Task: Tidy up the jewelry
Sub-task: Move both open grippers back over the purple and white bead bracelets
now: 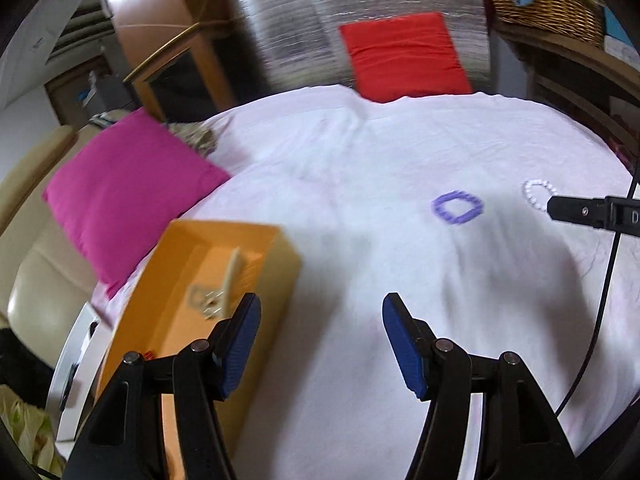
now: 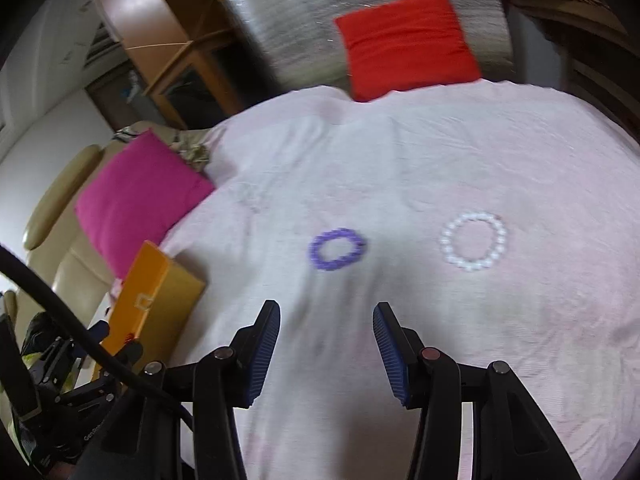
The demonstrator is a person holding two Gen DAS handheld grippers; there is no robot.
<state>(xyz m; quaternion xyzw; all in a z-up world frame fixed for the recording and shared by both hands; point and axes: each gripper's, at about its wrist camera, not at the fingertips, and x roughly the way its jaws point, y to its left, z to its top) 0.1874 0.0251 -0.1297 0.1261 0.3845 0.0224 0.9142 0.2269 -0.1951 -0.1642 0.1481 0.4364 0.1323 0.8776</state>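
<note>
A purple bead bracelet [image 2: 337,249] and a white pearl bracelet [image 2: 473,241] lie side by side on the pale pink sheet [image 2: 360,160]. The same purple bracelet [image 1: 457,207] and pearl bracelet [image 1: 538,195] show in the left wrist view. An open orange box [image 1: 208,280] sits at the bed's left edge with small jewelry pieces and a cream card inside; from the right wrist it is the orange box [image 2: 156,300]. My left gripper [image 1: 320,344] is open and empty beside the box. My right gripper [image 2: 326,352] is open and empty, short of the bracelets; one of its fingers [image 1: 580,210] reaches in by the pearls.
A magenta cushion [image 1: 128,192] lies at the bed's left and a red cushion [image 1: 404,56] at its far edge. A beige sofa [image 1: 36,280] stands left of the bed, a wicker basket [image 1: 548,0] on a shelf at top right. A black cable [image 1: 608,280] hangs at right.
</note>
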